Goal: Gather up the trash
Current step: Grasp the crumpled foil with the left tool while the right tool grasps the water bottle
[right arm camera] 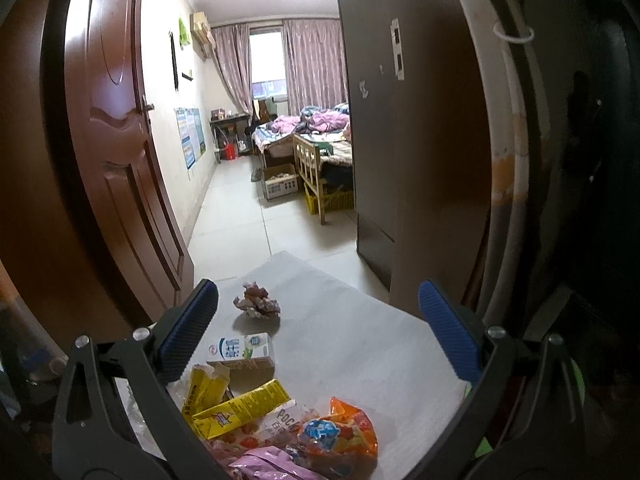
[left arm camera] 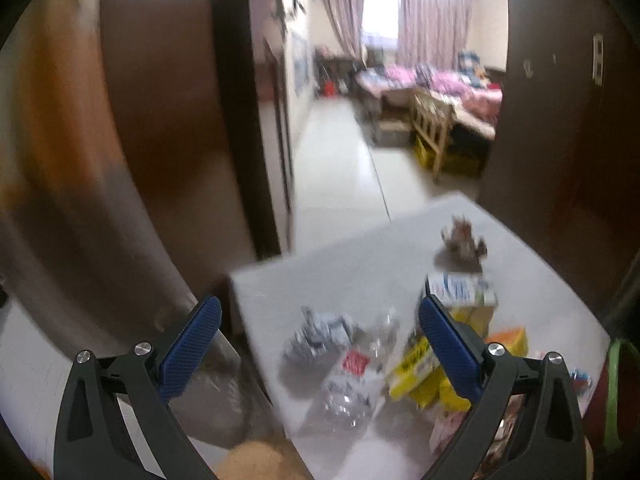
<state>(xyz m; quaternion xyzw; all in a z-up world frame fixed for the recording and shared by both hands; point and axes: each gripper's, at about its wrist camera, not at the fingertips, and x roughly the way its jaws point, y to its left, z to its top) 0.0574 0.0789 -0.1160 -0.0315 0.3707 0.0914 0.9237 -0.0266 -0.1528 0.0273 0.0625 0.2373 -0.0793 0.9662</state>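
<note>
Trash lies on a grey table (left arm camera: 352,264) (right arm camera: 360,344). In the left wrist view I see a crushed clear plastic bottle with a red label (left arm camera: 352,376), a grey crumpled wrapper (left arm camera: 320,332), yellow cartons (left arm camera: 420,364), a white-blue milk carton (left arm camera: 460,290) and a brown crumpled wad (left arm camera: 462,240). The right wrist view shows the wad (right arm camera: 257,304), the milk carton (right arm camera: 242,350), yellow cartons (right arm camera: 236,406), an orange snack bag (right arm camera: 340,432) and a pink wrapper (right arm camera: 268,462). My left gripper (left arm camera: 320,344) is open and empty above the table's left edge. My right gripper (right arm camera: 318,328) is open and empty above the trash.
A brown door (right arm camera: 116,152) stands open on the left. A dark wardrobe (right arm camera: 400,140) stands on the right. Beyond lie a tiled floor (right arm camera: 240,216), a bed (right arm camera: 320,136) and a cardboard box (right arm camera: 280,182). A green-rimmed object (left arm camera: 616,392) sits at the table's right.
</note>
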